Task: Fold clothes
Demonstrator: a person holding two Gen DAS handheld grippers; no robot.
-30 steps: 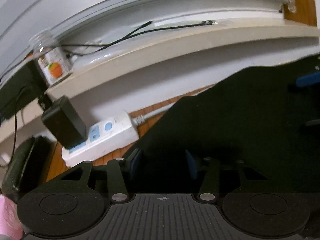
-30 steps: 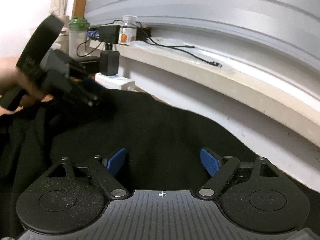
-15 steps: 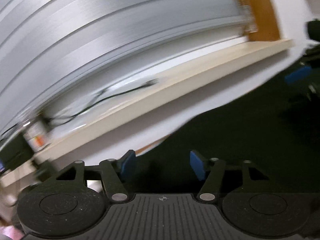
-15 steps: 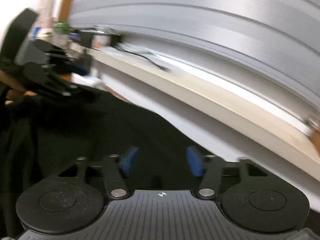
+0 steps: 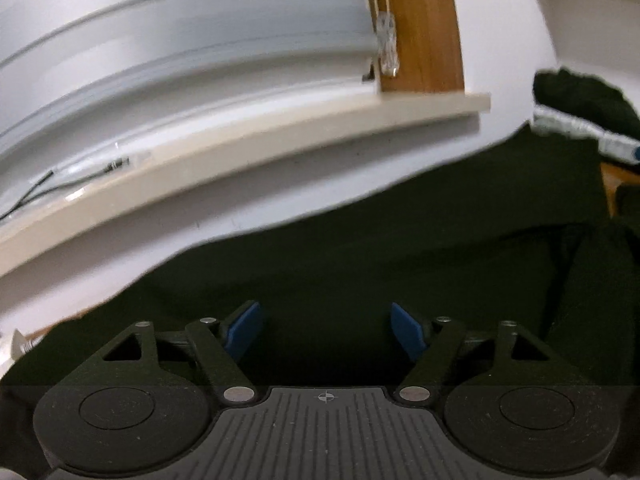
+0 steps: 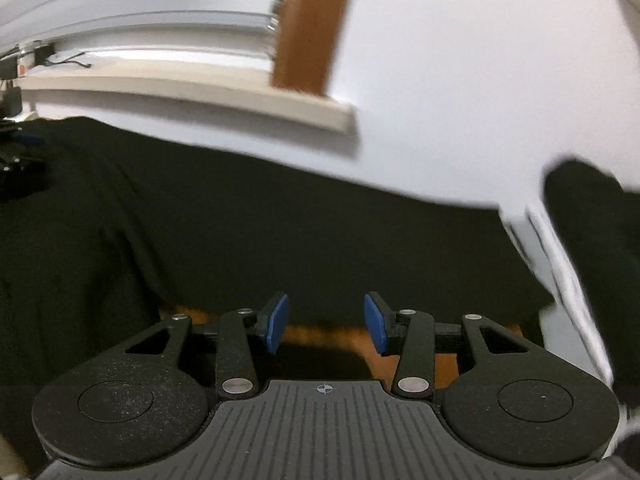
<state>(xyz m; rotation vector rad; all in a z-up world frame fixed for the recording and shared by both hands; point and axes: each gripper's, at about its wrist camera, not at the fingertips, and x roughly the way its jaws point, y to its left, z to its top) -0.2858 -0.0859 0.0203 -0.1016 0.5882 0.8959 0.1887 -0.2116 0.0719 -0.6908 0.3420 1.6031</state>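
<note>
With both views swung rightward, our left gripper (image 5: 326,326) and right gripper (image 6: 324,322) hang released over the black garment (image 5: 380,248), fold seemingly laid.

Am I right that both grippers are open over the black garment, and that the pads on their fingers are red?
Not quite: the pads are blue, not red. The left wrist view shows the left gripper open over the black garment with blue pads, and the right wrist view shows the right gripper open at the garment's edge with blue pads.
</note>
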